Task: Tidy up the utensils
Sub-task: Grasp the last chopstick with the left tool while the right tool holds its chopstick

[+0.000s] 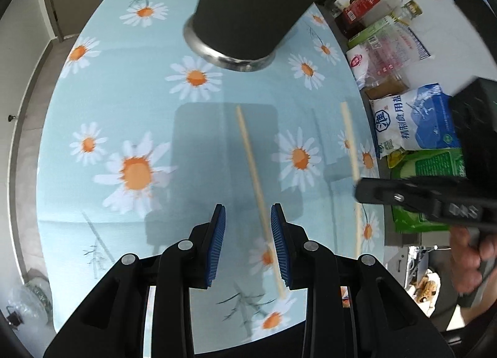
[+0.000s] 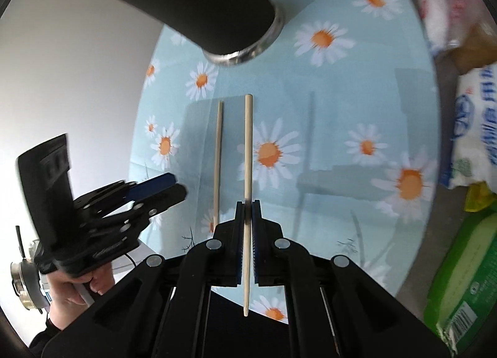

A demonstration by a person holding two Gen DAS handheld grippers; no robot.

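Chopstick (image 2: 247,171) is clamped in right gripper (image 2: 247,202) near black holder (image 2: 205,1); left gripper (image 1: 247,221) gapes wide over second chopstick (image 1: 254,178).

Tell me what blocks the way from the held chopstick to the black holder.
Nothing visible does. The right hand-held gripper clamps one pale wooden chopstick, and only bare daisy-print tablecloth shows between its far end and the black cylindrical holder.

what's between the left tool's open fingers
In the left wrist view, the loose chopstick on the daisy tablecloth runs between the left tool fingers, nearer its right pad.
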